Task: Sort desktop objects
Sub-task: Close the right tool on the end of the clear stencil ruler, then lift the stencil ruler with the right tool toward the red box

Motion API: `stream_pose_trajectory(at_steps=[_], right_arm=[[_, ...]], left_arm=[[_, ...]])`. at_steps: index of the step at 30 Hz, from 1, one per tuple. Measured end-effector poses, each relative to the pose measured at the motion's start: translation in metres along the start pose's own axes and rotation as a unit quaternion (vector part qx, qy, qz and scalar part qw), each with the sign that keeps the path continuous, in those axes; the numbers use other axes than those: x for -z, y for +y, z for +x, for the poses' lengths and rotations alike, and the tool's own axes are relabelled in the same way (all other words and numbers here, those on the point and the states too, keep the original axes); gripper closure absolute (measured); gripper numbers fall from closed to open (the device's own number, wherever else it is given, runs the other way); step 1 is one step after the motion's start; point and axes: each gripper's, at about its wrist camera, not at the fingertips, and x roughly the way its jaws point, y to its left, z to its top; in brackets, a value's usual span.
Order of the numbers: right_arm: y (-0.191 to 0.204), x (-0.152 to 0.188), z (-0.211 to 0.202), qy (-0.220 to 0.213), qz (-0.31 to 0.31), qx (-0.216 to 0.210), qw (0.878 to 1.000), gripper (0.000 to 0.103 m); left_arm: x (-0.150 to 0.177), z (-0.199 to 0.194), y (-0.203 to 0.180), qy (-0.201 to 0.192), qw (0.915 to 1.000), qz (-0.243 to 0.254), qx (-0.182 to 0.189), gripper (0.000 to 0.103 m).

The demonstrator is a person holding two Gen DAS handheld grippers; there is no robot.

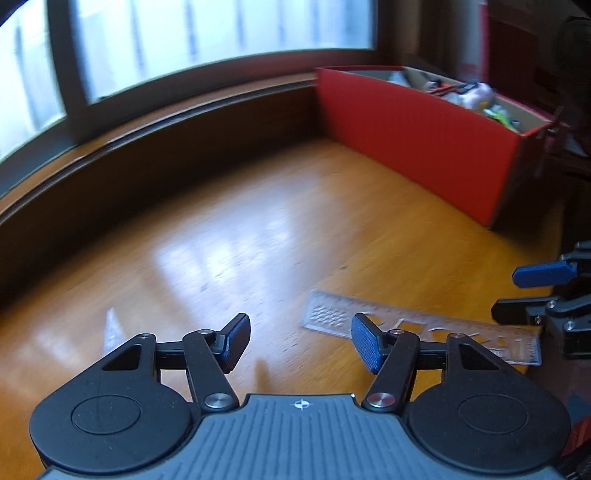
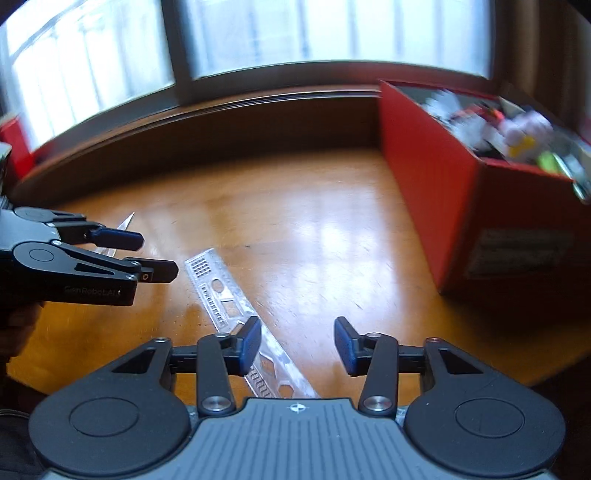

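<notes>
Both grippers hang with jaws spread and empty over a wooden tabletop (image 1: 258, 229) where a clear stencil ruler (image 1: 417, 328) lies flat.

The left gripper (image 1: 301, 341) has its jaws parted, nothing between them; in its view the ruler lies just beyond and to the right of the jaws, its long axis running left to right, dropping slightly rightward, and passing behind the right finger. The right gripper (image 2: 297, 345) is likewise released, and in its view the ruler (image 2: 236, 317) runs diagonally from far left to near centre, passing under the left finger and on under the gripper body. A smaller clear plastic piece (image 1: 112, 330) lies to the left of the left jaws, its shape too blurred to name. Farther out, right of both grippers, stands an open red box (image 2: 436, 192) filled with mixed objects, with a window (image 2: 295, 33) beyond the tabletop's far edge.
</notes>
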Motion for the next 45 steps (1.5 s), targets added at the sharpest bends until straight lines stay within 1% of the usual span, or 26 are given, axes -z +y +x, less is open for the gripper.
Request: stream_pose_trajectory(at_steps=[4, 8, 11, 20, 22, 24, 26, 32, 36, 38, 41, 45], right_arm=[[-0.007, 0.008, -0.019, 0.003, 0.053, 0.029, 0.998, 0.052], [-0.001, 0.023, -0.016, 0.009, 0.100, 0.057, 0.993, 0.052], [0.000, 0.041, -0.012, 0.013, 0.134, 0.076, 0.988, 0.052], [-0.003, 0.076, -0.028, 0.012, 0.211, 0.125, 0.969, 0.052], [-0.006, 0.079, -0.027, 0.013, 0.234, 0.121, 0.965, 0.052], [-0.009, 0.085, -0.036, 0.010, 0.253, 0.116, 0.960, 0.054], [-0.012, 0.089, -0.044, 0.007, 0.267, 0.113, 0.957, 0.060], [-0.005, 0.088, -0.051, -0.009, 0.270, 0.125, 0.955, 0.068], [0.003, 0.087, -0.056, -0.036, 0.266, 0.131, 0.954, 0.073], [0.005, 0.088, -0.057, -0.054, 0.269, 0.128, 0.953, 0.079], [0.004, 0.090, -0.061, -0.078, 0.279, 0.112, 0.951, 0.084], [-0.005, 0.092, -0.071, -0.105, 0.297, 0.072, 0.946, 0.085]], left_arm=[[-0.004, 0.010, 0.001, 0.007, 0.9987, 0.029, 0.040, 0.041], [-0.003, 0.023, 0.003, 0.017, 0.9961, 0.048, 0.072, 0.041], [-0.003, 0.033, 0.005, 0.024, 0.9940, 0.061, 0.088, 0.041], [-0.003, 0.039, 0.001, 0.017, 0.9847, 0.108, 0.135, 0.041], [-0.003, 0.040, 0.001, 0.014, 0.9840, 0.111, 0.139, 0.041], [-0.003, 0.040, 0.001, 0.014, 0.9823, 0.115, 0.147, 0.041], [-0.003, 0.039, 0.001, 0.013, 0.9803, 0.119, 0.157, 0.041], [-0.002, 0.038, -0.001, 0.010, 0.9794, 0.125, 0.158, 0.039], [-0.003, 0.039, 0.002, 0.007, 0.9799, 0.114, 0.164, 0.039], [-0.003, 0.040, 0.004, 0.005, 0.9808, 0.105, 0.164, 0.039], [-0.004, 0.041, 0.007, 0.003, 0.9813, 0.097, 0.166, 0.038], [-0.005, 0.043, 0.012, 0.002, 0.9822, 0.083, 0.168, 0.037]])
